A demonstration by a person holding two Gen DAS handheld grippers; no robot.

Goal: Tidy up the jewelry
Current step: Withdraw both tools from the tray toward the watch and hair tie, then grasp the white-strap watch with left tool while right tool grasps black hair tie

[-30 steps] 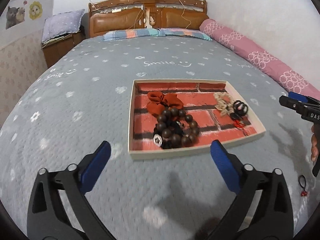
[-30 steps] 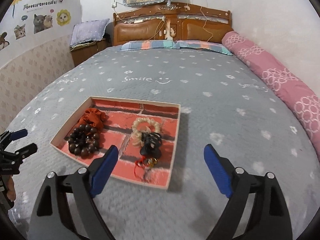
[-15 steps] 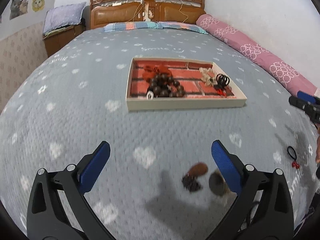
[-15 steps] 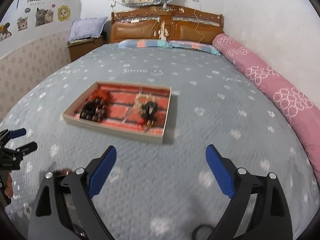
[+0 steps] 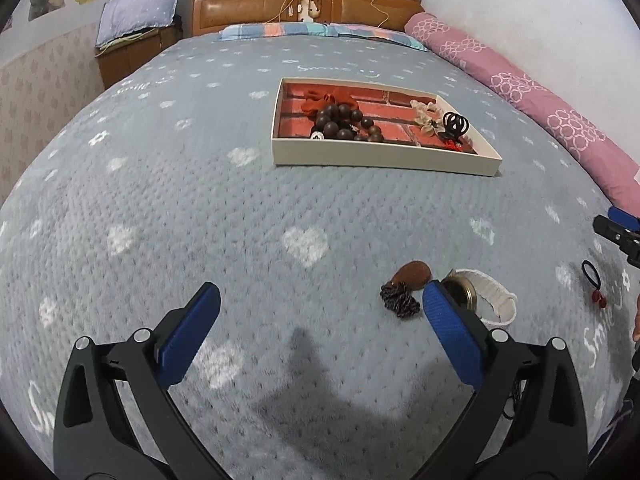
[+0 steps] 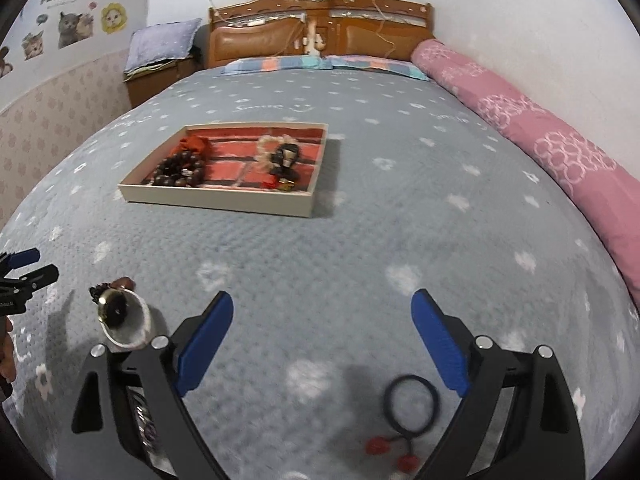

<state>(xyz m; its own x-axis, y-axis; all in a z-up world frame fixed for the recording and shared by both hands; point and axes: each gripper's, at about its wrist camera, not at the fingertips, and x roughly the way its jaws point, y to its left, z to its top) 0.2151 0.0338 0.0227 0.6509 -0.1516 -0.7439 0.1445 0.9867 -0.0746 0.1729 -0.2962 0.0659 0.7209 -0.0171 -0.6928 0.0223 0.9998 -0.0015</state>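
Both hand-held grippers, left [image 5: 320, 332] and right [image 6: 322, 340], hang spread and empty over the bed [image 6: 360, 240]; the hair tie [image 6: 412, 408] lies below the right one, watch [image 5: 486, 300] beside the left, tray [image 6: 216, 198] well apart; next likely lowering to pinch a loose piece.

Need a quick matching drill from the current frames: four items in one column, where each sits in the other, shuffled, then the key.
Items:
1. dark bead bracelet
2. black hair tie with red beads
3. white-strap watch
4. black hair claw

Places:
A. on the bedspread, between the fingers of the right hand-held gripper
B. left part of the tray
C. right part of the tray
D. on the bedspread, beside the right fingertip of the left hand-held gripper

Pairs: 1-B, 2-A, 3-D, 4-C
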